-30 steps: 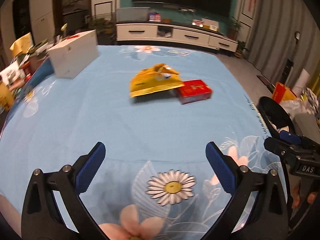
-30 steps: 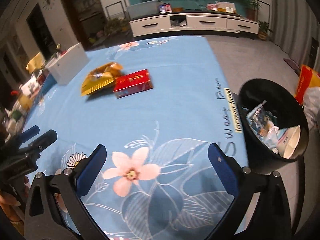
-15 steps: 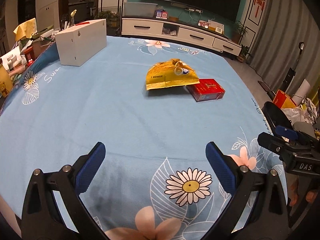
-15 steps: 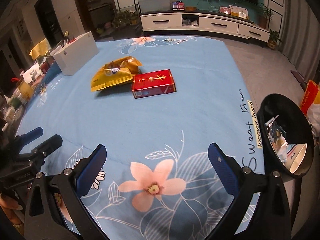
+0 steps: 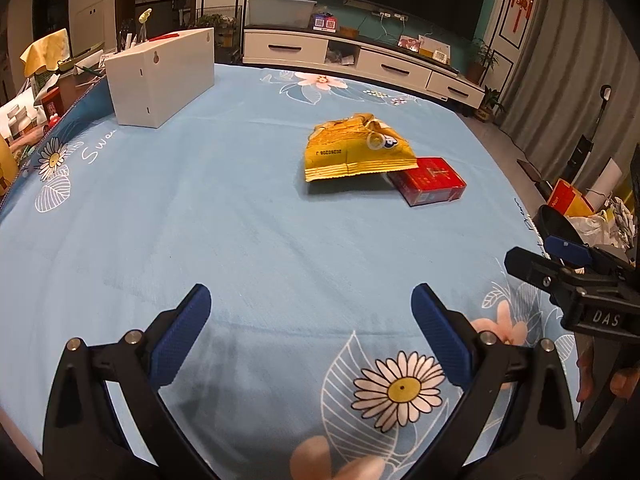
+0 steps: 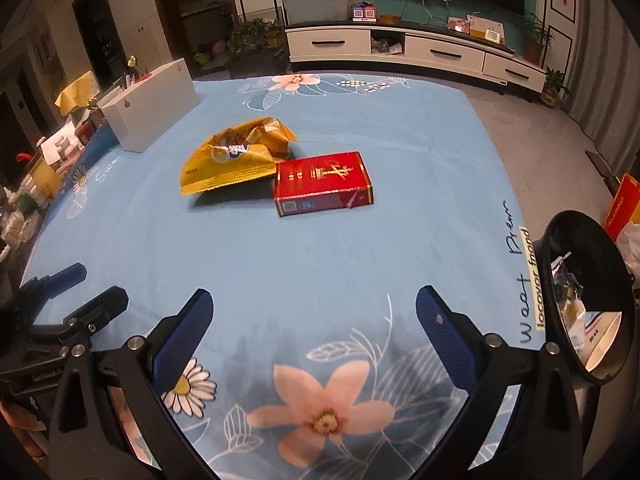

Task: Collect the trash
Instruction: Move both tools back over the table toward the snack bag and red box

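Note:
A crumpled yellow snack bag (image 5: 356, 152) (image 6: 236, 156) lies mid-table on the blue floral cloth, its edge over a red box (image 5: 428, 180) (image 6: 322, 182). A black trash bin (image 6: 588, 300) with wrappers inside stands off the table's right edge; its rim shows in the left wrist view (image 5: 556, 220). My left gripper (image 5: 310, 316) is open and empty above the near cloth. My right gripper (image 6: 314, 322) is open and empty, to the right of the left one, well short of the box.
A white box (image 5: 160, 78) (image 6: 150, 106) stands at the table's far left. Clutter of bottles and packets (image 6: 28, 192) lines the left edge. Bags (image 5: 576, 208) lie on the floor at right. A TV cabinet (image 6: 412, 52) stands beyond the table.
Both grippers have moved forward over the table and tilted up; the bag and box appear nearer and more central. Both stay open and empty.

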`<state>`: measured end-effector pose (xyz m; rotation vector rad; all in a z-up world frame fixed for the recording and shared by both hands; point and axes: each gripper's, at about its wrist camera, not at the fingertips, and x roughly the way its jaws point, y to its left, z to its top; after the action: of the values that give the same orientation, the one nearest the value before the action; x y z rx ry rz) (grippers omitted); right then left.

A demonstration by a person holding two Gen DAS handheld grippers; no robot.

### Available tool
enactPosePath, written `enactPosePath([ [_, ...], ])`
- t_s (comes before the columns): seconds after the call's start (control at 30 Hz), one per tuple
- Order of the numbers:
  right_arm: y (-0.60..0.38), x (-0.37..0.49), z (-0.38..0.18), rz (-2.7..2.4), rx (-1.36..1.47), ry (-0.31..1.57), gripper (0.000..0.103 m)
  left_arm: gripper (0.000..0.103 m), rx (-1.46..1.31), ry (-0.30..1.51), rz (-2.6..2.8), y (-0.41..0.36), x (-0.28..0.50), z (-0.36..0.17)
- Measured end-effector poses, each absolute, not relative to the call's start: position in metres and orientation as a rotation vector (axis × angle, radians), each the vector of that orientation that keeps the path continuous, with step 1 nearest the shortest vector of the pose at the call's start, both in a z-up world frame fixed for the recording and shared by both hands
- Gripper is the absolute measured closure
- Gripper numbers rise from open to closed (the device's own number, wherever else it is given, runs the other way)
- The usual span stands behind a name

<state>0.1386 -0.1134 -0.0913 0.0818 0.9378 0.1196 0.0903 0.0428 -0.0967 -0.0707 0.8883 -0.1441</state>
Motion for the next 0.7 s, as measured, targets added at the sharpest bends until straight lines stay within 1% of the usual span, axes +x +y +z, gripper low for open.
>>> enactPosePath([
  [0.37, -0.109, 0.182, -0.111, 0.121, 0.060, 0.943, 0.004, 0.003, -0.099, 0.920, -0.124, 0.054, 0.117, -0.109],
  [0.7, -0.112, 0.231, -0.131, 0.122, 0.043, 0.954, 0.004, 0.003, -0.185, 0.887, -0.177, 0.059, 0.156, -0.104],
])
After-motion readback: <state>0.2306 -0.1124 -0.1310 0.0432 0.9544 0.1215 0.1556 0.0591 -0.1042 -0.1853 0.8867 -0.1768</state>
